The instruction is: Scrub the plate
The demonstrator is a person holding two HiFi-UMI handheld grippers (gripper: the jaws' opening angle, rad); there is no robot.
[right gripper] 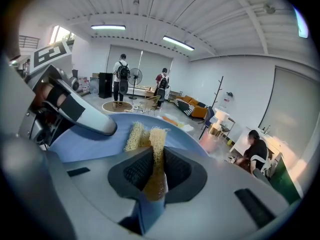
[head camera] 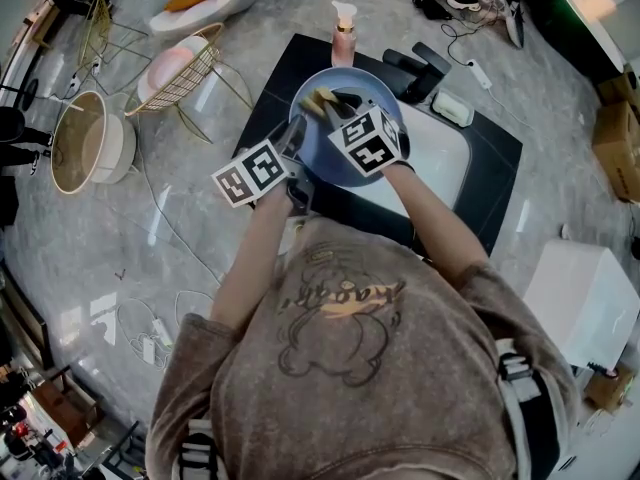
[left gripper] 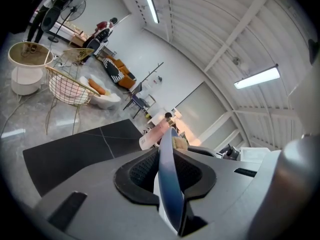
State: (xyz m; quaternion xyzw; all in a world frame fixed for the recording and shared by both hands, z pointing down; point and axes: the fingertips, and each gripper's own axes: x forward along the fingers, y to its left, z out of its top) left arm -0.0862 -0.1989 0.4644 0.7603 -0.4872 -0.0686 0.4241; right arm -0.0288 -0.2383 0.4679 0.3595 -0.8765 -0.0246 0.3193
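I hold a blue plate (head camera: 322, 146) tilted up over the white sink (head camera: 440, 163). My left gripper (head camera: 292, 140) is shut on the plate's rim; in the left gripper view the plate (left gripper: 167, 179) stands edge-on between the jaws. My right gripper (head camera: 335, 108) is shut on a yellow mesh scrubber (head camera: 320, 101), which lies against the plate's upper face. In the right gripper view the scrubber (right gripper: 152, 144) pokes out past the jaws onto the blue plate (right gripper: 90, 141), with the left gripper's finger (right gripper: 82, 115) clamped at the plate's left edge.
A pink soap pump bottle (head camera: 343, 36) and the black faucet (head camera: 420, 70) stand behind the sink. A white soap dish (head camera: 452, 108) sits to its right. Wire baskets (head camera: 185, 73) and a round bin (head camera: 85, 143) stand on the floor at the left. People stand far off in the room.
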